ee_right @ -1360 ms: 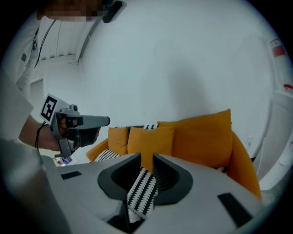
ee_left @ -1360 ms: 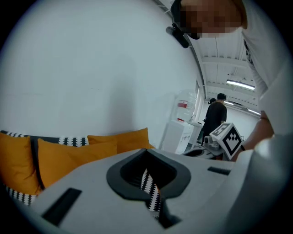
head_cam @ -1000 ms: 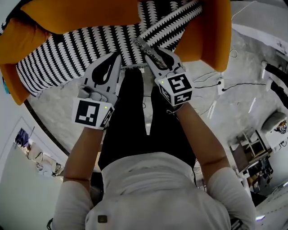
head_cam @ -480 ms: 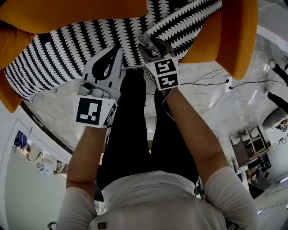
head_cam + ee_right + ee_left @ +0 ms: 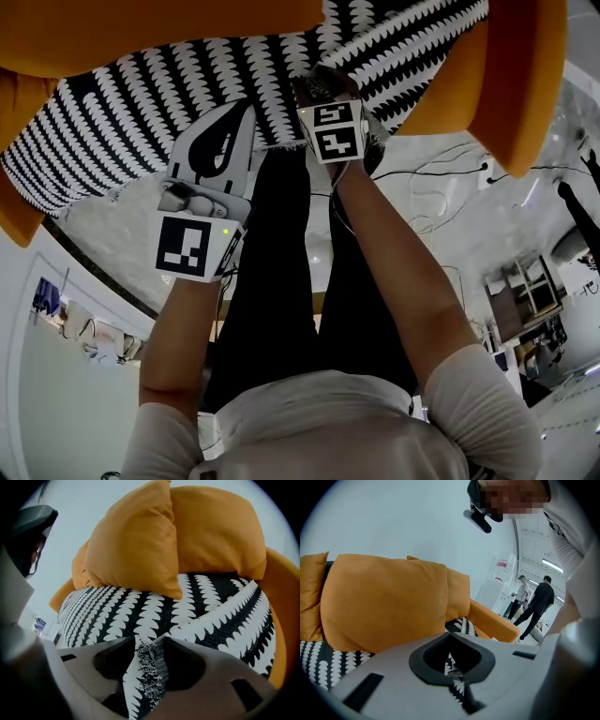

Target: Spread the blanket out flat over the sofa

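Both tongs are down at the front of the seat. The black-and-white, tooth-patterned woven blanket (image 5: 141, 112) lies across the seat of the orange upholstered sofa (image 5: 525, 84). Its fringed hem sits along the front edge, and a raised fold runs off toward the armrest on the right. The left gripper (image 5: 246, 111) is clenched: its jaws meet at the tips, with a strip of blanket pinched in the slit just behind them. The right gripper (image 5: 150, 641) points steeply down at the seat. Its jaws have just been opening and now stand wide, released, with a bunched ridge of the fringed hem standing up between them. Two plump orange cushions (image 5: 140, 541) lean at the backrest, their lower edges on the blanket. Below is the pale marbled floor (image 5: 450, 216), with thin cables (image 5: 441, 173) trailing across it.
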Demonstrator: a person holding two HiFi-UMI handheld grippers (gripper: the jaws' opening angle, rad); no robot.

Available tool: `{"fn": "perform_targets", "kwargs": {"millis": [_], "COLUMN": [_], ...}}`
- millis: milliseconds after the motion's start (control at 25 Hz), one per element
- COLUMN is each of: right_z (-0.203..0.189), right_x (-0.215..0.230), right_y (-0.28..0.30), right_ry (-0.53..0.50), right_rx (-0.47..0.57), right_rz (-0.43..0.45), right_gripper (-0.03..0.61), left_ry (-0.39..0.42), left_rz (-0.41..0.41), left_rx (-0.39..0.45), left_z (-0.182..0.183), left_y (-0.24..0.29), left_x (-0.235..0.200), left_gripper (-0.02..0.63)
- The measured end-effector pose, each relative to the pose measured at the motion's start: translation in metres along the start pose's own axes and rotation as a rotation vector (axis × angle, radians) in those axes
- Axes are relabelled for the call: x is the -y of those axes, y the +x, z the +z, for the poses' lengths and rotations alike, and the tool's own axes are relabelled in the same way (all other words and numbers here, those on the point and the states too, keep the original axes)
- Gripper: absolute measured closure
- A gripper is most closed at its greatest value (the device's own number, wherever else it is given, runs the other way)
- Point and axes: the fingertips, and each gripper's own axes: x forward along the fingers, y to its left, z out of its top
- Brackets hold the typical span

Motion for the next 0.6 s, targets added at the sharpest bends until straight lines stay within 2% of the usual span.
{"fn": "perform_targets", "kwargs": {"millis": [120,320,480,600], "right_z": [-0.010,-0.025,-0.019,-0.011], "right_x": [0.003,-0.010,0.009,0.024], "right_y": [0.007,0.020,0.009,-0.015], "right_ry": [-0.039,-0.056,-0.056,-0.038], "right_rx": [-0.020,-0.015,-0.018,0.003], "right_rz": [-0.051,-0.101,-0.108,-0.112], "right_gripper": [0.379,0.463,0.538,0.543], "left_ry": [-0.009,-0.027,-0.025,-0.021], "left_rz": [-0.006,-0.016,-0.027,-0.038], "left_rx": [-0.010,-0.021,-0.024,-0.021], "left_z": [-0.012,-0.039,-0.030,-0.014], "left_y": [-0.001,-0.017,-0.009,-0.001], "left_x": [0.000,-0.012,-0.001,0.014], "left_gripper": [0.604,0.604,0.604,0.604]}}
